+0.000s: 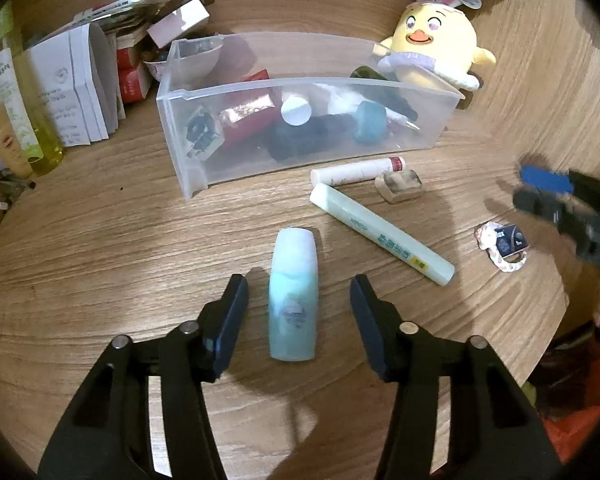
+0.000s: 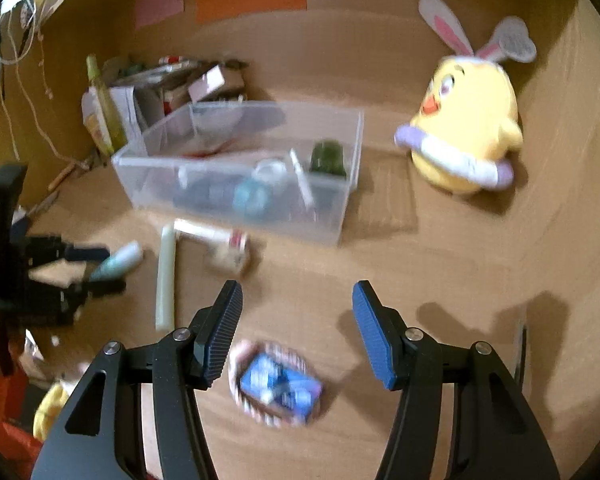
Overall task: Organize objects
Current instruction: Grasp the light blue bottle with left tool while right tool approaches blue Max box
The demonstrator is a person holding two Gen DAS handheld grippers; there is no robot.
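On the wooden desk (image 1: pixel 100 240), with the clear plastic bin (image 1: pixel 300 92) as my landmark, I note the following.

Left gripper (image 1: pixel 300 296) — jaws parted, nothing clamped. A small teal-and-white bottle (image 1: pixel 294 296) lies flat on the desk on the near side of the bin, lengthwise between my two fingers. I see a gap on each side of it; the pads do not press it. Its white cap end points toward the bin.

Right gripper (image 2: pixel 298 308) — jaws apart, nothing between the pads. A small blue packet on a pink-edged wrapper (image 2: pixel 278 384) lies on the desk just below and between the fingers, nearer the left one, not touched. This view is blurred, so I cannot read detail on the packet.

Other loose items, all on the near side of the bin:
- a white tube with a red end (image 1: pixel 358 170), just beside the bin's front wall;
- a small wooden block (image 1: pixel 398 186), touching or nearly touching that tube;
- a long pale green tube (image 1: pixel 382 234), lying diagonally between the block and the bottle.

Inside the bin I see a jumble — a red box, dark items, a teal cap, a white disc.

A yellow chick plush with rabbit ears (image 1: pixel 436 46) sits behind the bin's right end. Boxes and bottles (image 1: pixel 60 92) crowd beyond its left end.
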